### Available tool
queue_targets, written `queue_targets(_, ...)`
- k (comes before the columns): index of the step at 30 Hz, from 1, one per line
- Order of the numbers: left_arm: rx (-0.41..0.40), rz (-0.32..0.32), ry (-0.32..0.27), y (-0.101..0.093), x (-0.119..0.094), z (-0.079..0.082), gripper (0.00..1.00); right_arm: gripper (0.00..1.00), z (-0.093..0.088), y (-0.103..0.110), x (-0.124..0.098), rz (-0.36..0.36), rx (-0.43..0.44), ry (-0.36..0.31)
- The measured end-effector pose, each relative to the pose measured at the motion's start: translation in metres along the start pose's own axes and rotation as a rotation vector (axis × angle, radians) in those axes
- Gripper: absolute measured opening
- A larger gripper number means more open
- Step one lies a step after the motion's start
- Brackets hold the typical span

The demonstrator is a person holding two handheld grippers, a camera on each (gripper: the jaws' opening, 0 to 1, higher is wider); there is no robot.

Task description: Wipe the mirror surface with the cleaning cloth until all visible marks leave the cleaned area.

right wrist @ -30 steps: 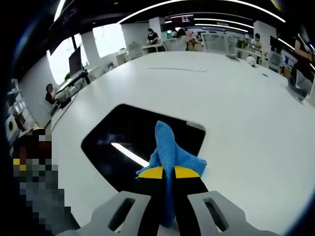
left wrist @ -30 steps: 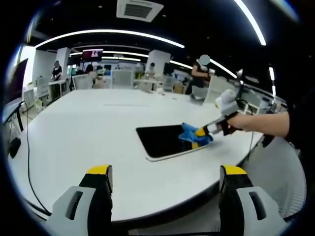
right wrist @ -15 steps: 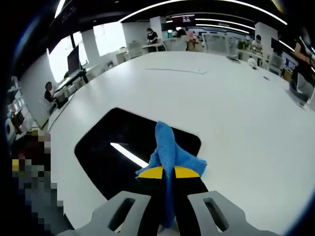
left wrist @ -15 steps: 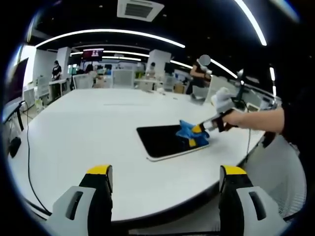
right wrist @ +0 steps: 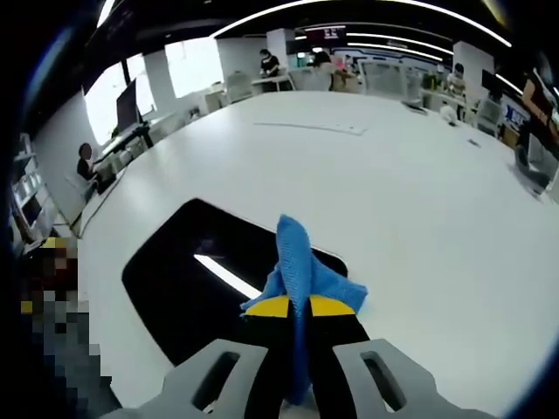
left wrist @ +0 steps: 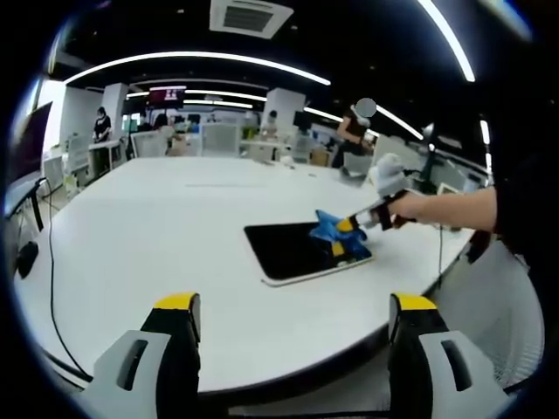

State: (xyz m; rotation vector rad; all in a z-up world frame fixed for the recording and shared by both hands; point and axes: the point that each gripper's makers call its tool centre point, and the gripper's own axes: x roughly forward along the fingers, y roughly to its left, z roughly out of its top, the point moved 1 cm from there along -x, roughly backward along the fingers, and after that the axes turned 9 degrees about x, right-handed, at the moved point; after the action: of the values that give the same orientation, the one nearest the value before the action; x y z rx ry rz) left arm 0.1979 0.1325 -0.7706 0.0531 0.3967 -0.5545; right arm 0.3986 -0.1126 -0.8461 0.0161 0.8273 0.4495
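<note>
The mirror [left wrist: 301, 251] lay flat on the big white counter [left wrist: 148, 227], near the edge where the person stood. Its surface looked dark and it reflected one bright strip of ceiling light [right wrist: 229, 277]. The right tool [right wrist: 300, 307] was clamped on the blue cleaning cloth [right wrist: 301, 266], with its two yellow-tipped jaws pressed together around the fabric. The cloth stood up between the jaws in a fold and spread at the far corner of the mirror, touching the glass there. In the left gripper view the same cloth [left wrist: 334, 232] rested on the right end of the mirror, and the person's hand [left wrist: 410, 207] reached in from the right with that tool [left wrist: 345, 227]. The left tool [left wrist: 295, 307] hung over the near edge of the counter, well apart from the mirror, its jaws wide apart with nothing between them. A black cable [left wrist: 49, 288] ran along the left side of the counter.
</note>
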Motion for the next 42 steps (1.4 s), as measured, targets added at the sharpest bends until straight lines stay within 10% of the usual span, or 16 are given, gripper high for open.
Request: queue_targets(42,0.010,-0.018,0.034,-0.002,0.003,-0.005,0.89,0.01,0.029,-0.027,0.028,-0.027,-0.062,-0.006)
